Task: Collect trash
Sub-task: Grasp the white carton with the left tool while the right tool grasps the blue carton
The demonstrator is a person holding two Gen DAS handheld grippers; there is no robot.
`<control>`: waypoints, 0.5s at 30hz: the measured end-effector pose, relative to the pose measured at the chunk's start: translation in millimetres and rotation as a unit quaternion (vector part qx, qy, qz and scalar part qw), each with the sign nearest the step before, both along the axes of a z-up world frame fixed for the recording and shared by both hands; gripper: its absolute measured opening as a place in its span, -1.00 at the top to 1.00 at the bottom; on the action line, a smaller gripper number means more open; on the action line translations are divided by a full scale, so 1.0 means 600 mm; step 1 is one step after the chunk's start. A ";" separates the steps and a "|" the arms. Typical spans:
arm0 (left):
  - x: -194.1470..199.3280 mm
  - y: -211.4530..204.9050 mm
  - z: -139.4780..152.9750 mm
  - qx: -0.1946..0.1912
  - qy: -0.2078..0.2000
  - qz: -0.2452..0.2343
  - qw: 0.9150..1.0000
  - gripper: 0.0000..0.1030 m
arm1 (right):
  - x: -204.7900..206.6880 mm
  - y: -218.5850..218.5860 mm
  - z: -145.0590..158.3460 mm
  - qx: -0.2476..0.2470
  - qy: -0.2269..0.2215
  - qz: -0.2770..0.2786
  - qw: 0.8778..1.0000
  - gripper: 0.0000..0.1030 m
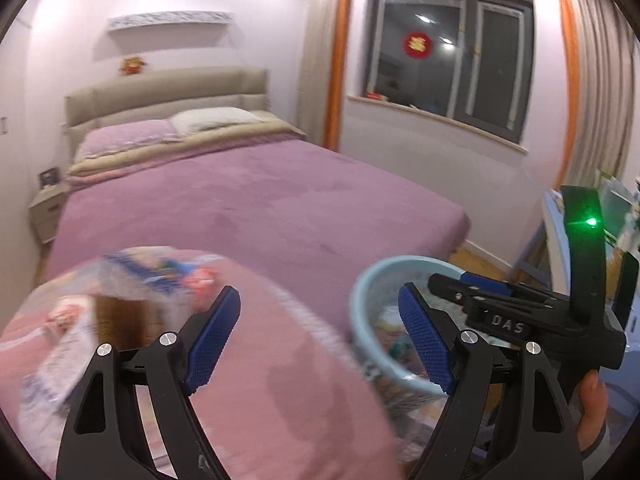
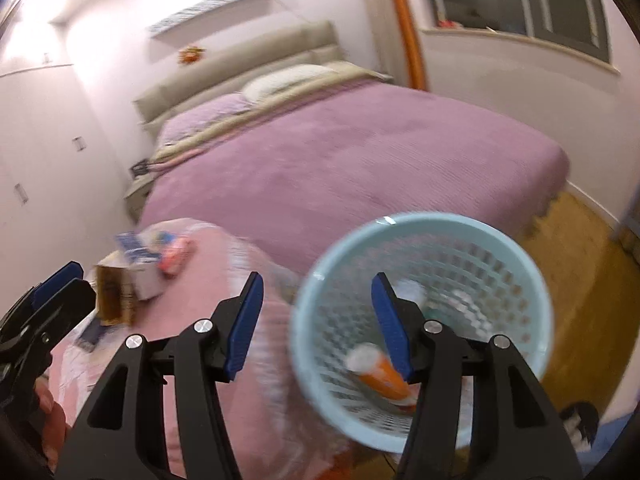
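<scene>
A light blue mesh wastebasket [image 2: 516, 264] stands by a round pink table [image 2: 224, 400]; it also shows in the left wrist view [image 1: 362, 320]. Inside lie an orange bottle [image 2: 378, 374] and other scraps. On the table's far left lie trash items: a brown open carton [image 2: 114, 294], a white box [image 2: 146, 284], a pink wrapper [image 2: 176, 256] and blue papers [image 2: 130, 242]. My right gripper [image 2: 318, 320] is open and empty above the basket's near left rim. My left gripper [image 1: 320, 340] is open and empty over the table, right of the trash [image 1: 160, 276].
A large bed with a purple cover [image 2: 340, 160] fills the room behind the table. A window [image 1: 452, 60] with curtains is at the right. Wooden floor [image 2: 580, 280] lies right of the basket. A bedside stand [image 1: 48, 208] stands left of the bed.
</scene>
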State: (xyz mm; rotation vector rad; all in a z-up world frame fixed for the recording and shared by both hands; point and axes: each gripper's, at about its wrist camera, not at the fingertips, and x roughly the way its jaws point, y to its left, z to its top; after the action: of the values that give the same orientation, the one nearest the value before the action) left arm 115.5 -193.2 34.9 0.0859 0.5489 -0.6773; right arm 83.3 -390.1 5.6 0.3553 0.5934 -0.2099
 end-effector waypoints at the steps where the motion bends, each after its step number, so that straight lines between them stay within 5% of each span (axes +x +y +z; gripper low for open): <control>1: 0.003 0.026 0.003 -0.001 -0.001 0.012 1.000 -0.54 | 0.007 0.018 0.004 0.001 -0.007 0.013 1.000 -0.03; 9: 0.037 0.224 0.002 0.026 -0.011 0.104 0.994 -0.62 | 0.078 0.165 0.017 -0.003 -0.015 0.112 0.994 -0.03; 15: 0.092 0.342 -0.028 0.052 0.022 0.144 0.988 -0.63 | 0.149 0.280 0.000 -0.013 0.010 0.166 0.986 -0.03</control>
State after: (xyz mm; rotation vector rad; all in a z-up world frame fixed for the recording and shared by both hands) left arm 170.5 11.7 18.0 0.0868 0.6247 -0.3699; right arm 172.5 -221.8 5.4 0.2255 0.6597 0.0990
